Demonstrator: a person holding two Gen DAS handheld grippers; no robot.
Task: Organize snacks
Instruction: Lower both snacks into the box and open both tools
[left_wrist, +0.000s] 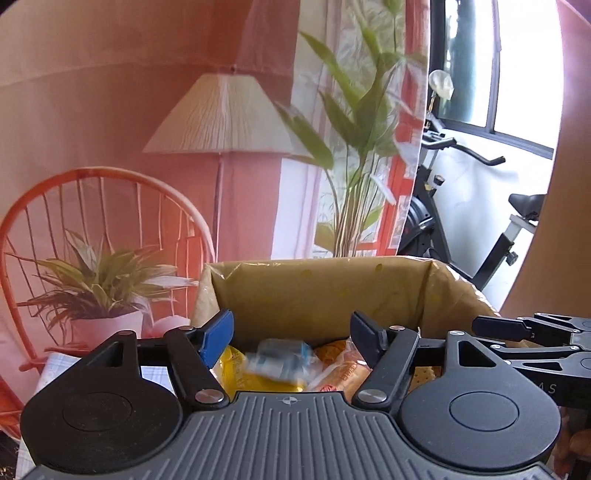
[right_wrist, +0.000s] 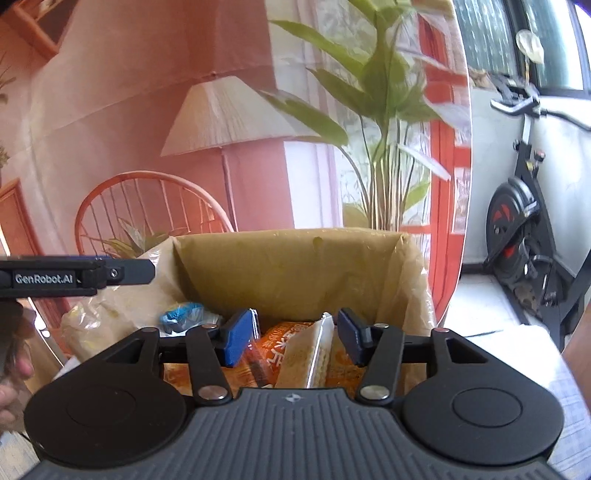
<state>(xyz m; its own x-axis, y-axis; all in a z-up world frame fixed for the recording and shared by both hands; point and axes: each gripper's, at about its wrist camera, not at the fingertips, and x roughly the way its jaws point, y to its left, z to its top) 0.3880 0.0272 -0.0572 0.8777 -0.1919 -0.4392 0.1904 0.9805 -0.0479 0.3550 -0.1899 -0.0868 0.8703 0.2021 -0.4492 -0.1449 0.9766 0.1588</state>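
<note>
Left gripper (left_wrist: 291, 338) agape — over box rim (left_wrist: 317, 261)

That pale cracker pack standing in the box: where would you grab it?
By its crimped top edge, coming straight down from above. The cracker pack stands on edge, wedged among orange packets inside the box, so only its thin top is free.

Tan box (right_wrist: 295, 269); orange printed snack packet (right_wrist: 280, 350); pale cream cracker pack (right_wrist: 306, 358); blurred blue-and-white packet (left_wrist: 280, 358); black tongs, blue pads (right_wrist: 236, 338).
</note>
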